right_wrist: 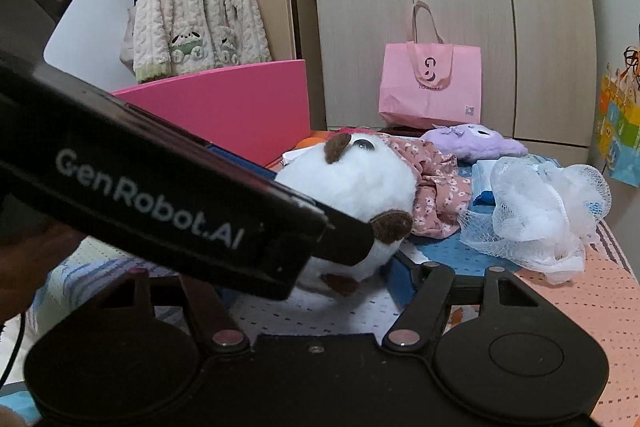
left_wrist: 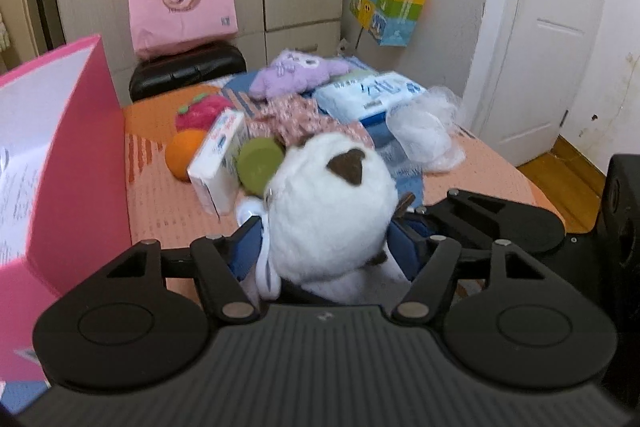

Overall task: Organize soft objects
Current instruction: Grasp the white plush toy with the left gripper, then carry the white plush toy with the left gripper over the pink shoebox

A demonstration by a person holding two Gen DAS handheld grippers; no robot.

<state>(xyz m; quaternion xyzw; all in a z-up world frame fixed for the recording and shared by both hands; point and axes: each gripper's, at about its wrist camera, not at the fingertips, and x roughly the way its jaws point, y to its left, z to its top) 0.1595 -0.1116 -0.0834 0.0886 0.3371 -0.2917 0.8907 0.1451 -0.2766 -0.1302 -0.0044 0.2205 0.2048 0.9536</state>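
Observation:
My left gripper (left_wrist: 324, 247) is shut on a white plush toy with brown ears (left_wrist: 332, 203), held just above the orange cloth; the toy also shows in the right wrist view (right_wrist: 356, 183). The left gripper's black body crosses the right wrist view and hides my right gripper's left finger. My right gripper (right_wrist: 320, 267) sits behind and below the toy; its jaws look spread apart and empty. A purple plush (left_wrist: 296, 71) (right_wrist: 476, 145), a floral cloth (left_wrist: 296, 119) (right_wrist: 436, 187) and a white mesh bundle (left_wrist: 428, 131) (right_wrist: 536, 211) lie on the table.
An open pink box (left_wrist: 60, 155) (right_wrist: 224, 111) stands at the left. An orange (left_wrist: 184, 153), a white carton (left_wrist: 218, 159), a green lid (left_wrist: 260, 165), a red soft item (left_wrist: 204, 111) and a tissue pack (left_wrist: 372, 95) lie around. A pink bag (left_wrist: 182, 7) stands behind.

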